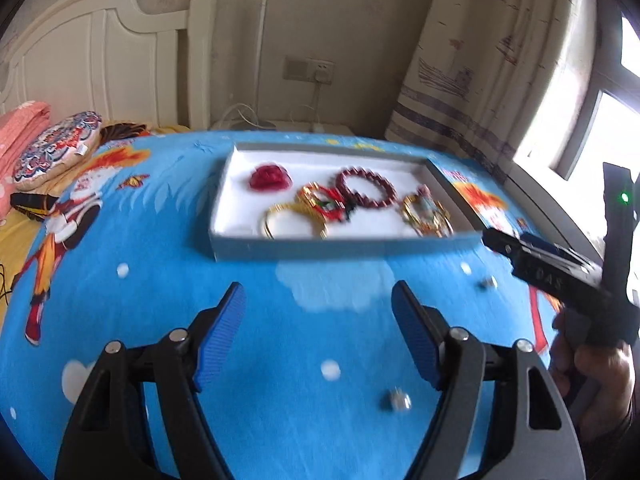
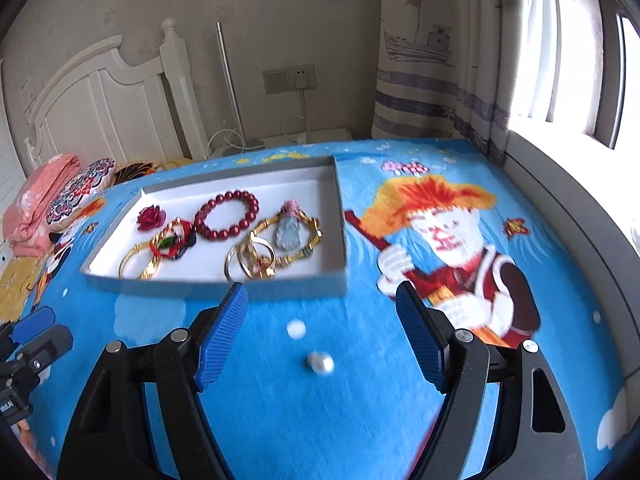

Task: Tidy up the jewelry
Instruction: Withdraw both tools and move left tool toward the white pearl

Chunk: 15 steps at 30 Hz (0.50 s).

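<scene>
A shallow white tray (image 1: 344, 246) (image 2: 168, 286) sits on the blue cartoon blanket. It holds a red rose brooch (image 1: 269, 178) (image 2: 151, 216), a red bead bracelet (image 1: 366, 188) (image 2: 228, 216), gold bangles (image 1: 280, 216) (image 2: 252, 260), a red cord bracelet (image 2: 172, 240) and a jade pendant (image 2: 286, 232). My left gripper (image 1: 318, 296) is open, short of the tray, with a small silvery piece (image 1: 396, 400) on the blanket between its fingers. My right gripper (image 2: 320, 296) is open over a small pearl-like piece (image 2: 320, 362). Another small piece (image 1: 488, 282) lies under the right gripper (image 1: 540, 248).
A white headboard (image 1: 100, 52) with a patterned cushion (image 1: 56, 148) and pink folded cloth (image 2: 36, 208) lies at the far left. Behind the bed are a wall socket (image 2: 288, 78) and a curtain (image 2: 440, 60). A grey window ledge (image 2: 568, 216) runs along the right. A hand (image 1: 592, 364) holds the right gripper.
</scene>
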Motion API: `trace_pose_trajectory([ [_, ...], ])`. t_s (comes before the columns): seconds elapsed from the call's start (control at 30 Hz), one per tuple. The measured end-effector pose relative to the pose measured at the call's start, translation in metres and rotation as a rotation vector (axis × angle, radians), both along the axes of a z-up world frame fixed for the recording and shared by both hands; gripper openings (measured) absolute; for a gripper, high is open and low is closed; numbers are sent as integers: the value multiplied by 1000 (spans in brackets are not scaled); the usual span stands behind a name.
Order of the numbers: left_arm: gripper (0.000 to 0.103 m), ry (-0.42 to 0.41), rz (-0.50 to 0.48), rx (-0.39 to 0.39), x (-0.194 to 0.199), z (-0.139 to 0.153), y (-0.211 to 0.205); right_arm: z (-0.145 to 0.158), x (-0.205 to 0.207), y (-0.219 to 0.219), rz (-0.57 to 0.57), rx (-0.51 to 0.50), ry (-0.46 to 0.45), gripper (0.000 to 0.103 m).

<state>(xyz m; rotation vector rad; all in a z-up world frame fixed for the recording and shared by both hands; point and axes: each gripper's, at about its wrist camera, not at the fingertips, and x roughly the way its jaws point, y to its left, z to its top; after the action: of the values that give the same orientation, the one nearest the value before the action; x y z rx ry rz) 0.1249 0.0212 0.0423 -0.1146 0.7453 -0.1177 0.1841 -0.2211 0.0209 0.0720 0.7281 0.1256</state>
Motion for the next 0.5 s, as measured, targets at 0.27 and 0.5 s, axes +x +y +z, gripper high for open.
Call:
trace_pose_trajectory([
  [0.27, 49, 69, -104, 13, -49, -28, -28, -16, -43, -31, -15, 1, 53, 72],
  [0.5, 37, 100, -148, 29, -52, -42, -46, -21, -62, -42, -9, -13, 77, 73],
])
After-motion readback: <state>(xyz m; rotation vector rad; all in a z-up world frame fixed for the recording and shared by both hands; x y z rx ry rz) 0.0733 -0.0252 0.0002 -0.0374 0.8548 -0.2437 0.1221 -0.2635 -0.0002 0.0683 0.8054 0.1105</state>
